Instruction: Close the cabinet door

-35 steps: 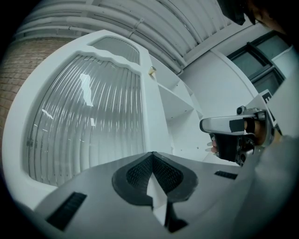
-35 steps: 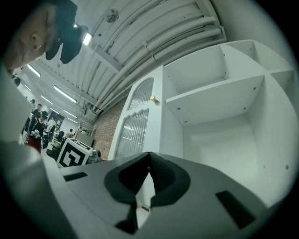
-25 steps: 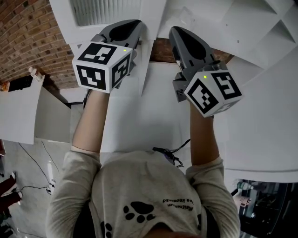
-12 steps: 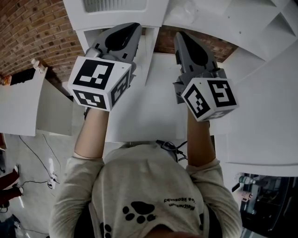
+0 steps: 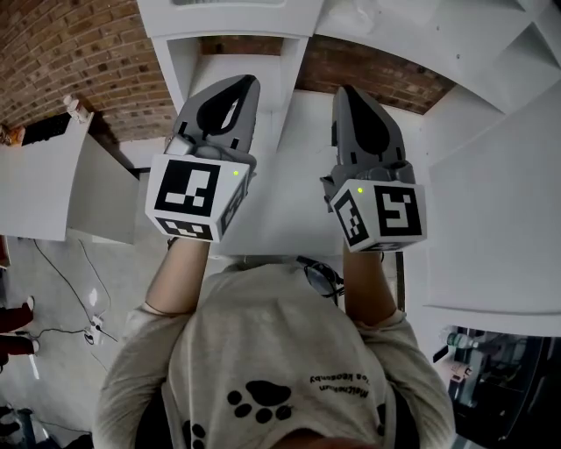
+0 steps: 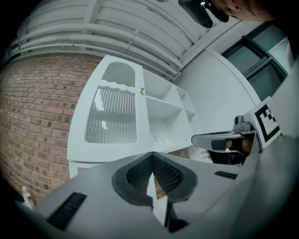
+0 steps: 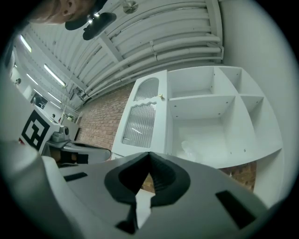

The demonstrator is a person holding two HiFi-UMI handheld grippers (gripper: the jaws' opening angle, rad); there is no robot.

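Note:
The white cabinet (image 7: 210, 121) stands ahead with bare open shelves. Its door (image 6: 112, 116), with a ribbed glass pane, hangs open to the left; the right gripper view shows the door (image 7: 140, 121) too. In the head view only the door's lower edge (image 5: 230, 13) shows at the top. My left gripper (image 5: 244, 83) and right gripper (image 5: 346, 92) are held side by side, short of the cabinet and touching nothing. The left gripper (image 6: 152, 154) is shut and empty. The right gripper (image 7: 149, 154) is shut and empty as well.
A brick wall (image 5: 70, 61) runs behind and left of the cabinet. A white surface (image 5: 280, 202) lies beneath both grippers. A white panel (image 5: 44, 193) stands at the left, with cables (image 5: 79, 324) on the floor. A large white panel (image 5: 500, 202) fills the right side.
Both grippers have drawn down in the head view, nearer my body. The cabinet door has slid up, almost out of that view. Both stay shut.

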